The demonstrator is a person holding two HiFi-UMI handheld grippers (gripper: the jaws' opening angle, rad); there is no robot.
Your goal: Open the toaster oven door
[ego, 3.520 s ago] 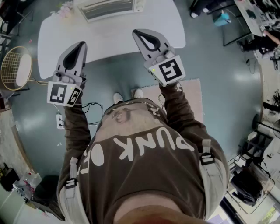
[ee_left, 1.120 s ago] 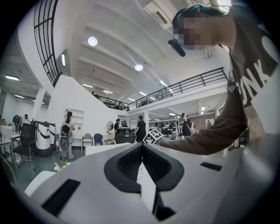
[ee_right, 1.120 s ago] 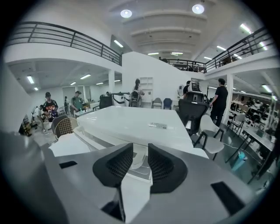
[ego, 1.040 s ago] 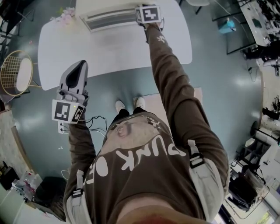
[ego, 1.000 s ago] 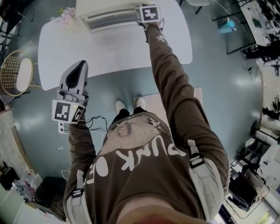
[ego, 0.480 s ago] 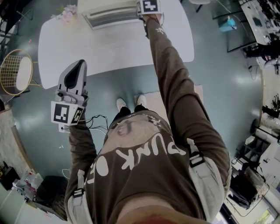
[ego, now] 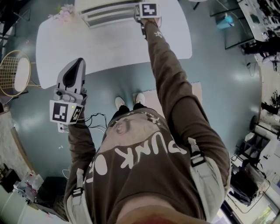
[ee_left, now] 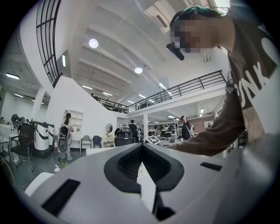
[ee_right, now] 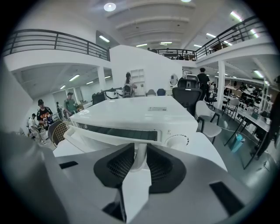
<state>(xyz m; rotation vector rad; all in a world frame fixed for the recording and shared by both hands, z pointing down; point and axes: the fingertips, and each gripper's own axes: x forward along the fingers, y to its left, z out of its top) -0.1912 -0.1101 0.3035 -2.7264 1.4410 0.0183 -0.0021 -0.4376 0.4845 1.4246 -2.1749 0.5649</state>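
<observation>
A white toaster oven [ego: 107, 11] stands at the far edge of a white table [ego: 113, 48]. In the right gripper view its front [ee_right: 131, 116] faces me, with a dark glass strip and a dial [ee_right: 177, 141]. My right gripper [ee_right: 140, 153] is stretched out to the oven's front right, its marker cube [ego: 148, 9] on top. The pads are shut on the right end of the white door handle [ee_right: 139, 159]. I cannot tell whether the door is ajar. My left gripper [ego: 78, 62] hangs off the table's near left, shut and empty [ee_left: 141, 146].
A racket [ego: 15, 72] lies on the floor to the left of the table. Pink flowers [ego: 63, 11] sit at the table's far left. A power strip with cables [ego: 61, 127] and a rug [ego: 192, 94] are on the floor by my feet. A chair [ee_right: 205, 118] stands right of the table.
My right arm has stretched from near my body out to the oven's front and stays there. The left gripper has barely moved.
</observation>
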